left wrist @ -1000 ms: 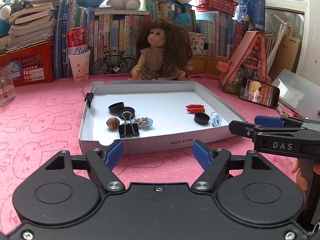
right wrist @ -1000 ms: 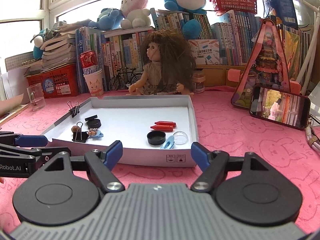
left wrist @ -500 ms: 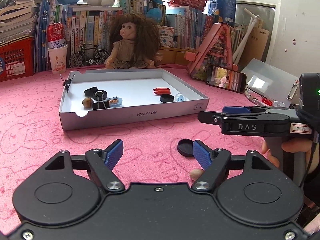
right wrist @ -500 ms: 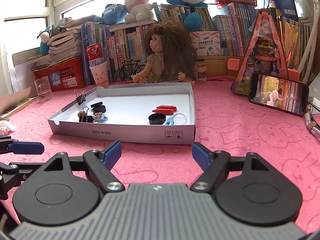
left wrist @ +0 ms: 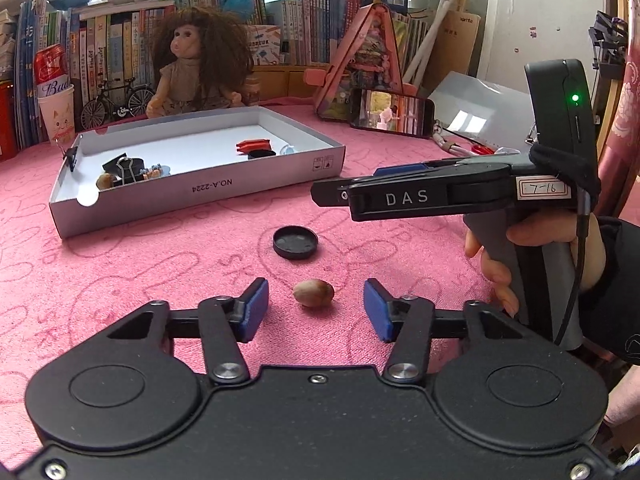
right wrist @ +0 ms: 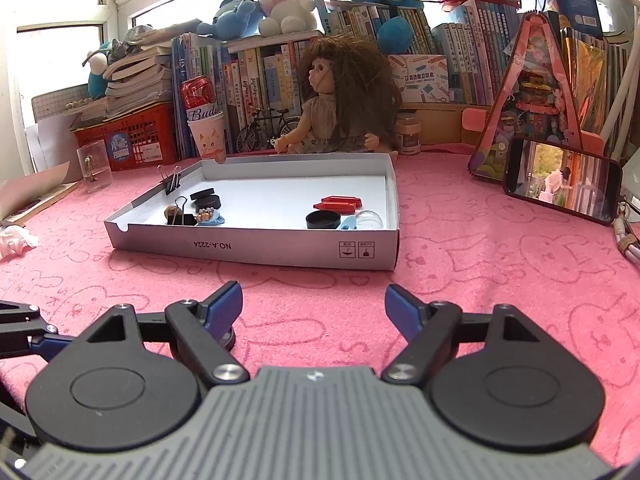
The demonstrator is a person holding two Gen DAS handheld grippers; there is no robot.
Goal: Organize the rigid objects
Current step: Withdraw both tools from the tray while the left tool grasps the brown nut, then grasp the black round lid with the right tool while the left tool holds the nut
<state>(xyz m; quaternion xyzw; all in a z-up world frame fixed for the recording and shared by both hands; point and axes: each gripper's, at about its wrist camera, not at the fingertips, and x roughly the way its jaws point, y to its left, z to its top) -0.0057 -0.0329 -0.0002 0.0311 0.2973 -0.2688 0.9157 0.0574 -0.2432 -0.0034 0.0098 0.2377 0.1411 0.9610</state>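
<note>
Plainly, the thing in hand is the small brown nut (left wrist: 313, 293), lying on the pink cloth (left wrist: 120, 264) between the blue pads of the left gripper (left wrist: 316, 309), nearer the left pad but touching neither. Those jaws have just been closing and now stand at a middling gap, with bare cloth on both sides of the nut. It looks light, hard and smooth-shelled, and oval, so it may roll or squirt out if pinched off-centre; I would take it across its short middle, pads square to its long axis and low to the cloth. Just ahead of the jaws lies a black round cap (left wrist: 295, 242), hollow side up, and further ahead to the left the white cardboard tray (left wrist: 208, 196) holding the sorted bits. The right gripper (right wrist: 313, 307) has its jaws wide and empty.
</note>
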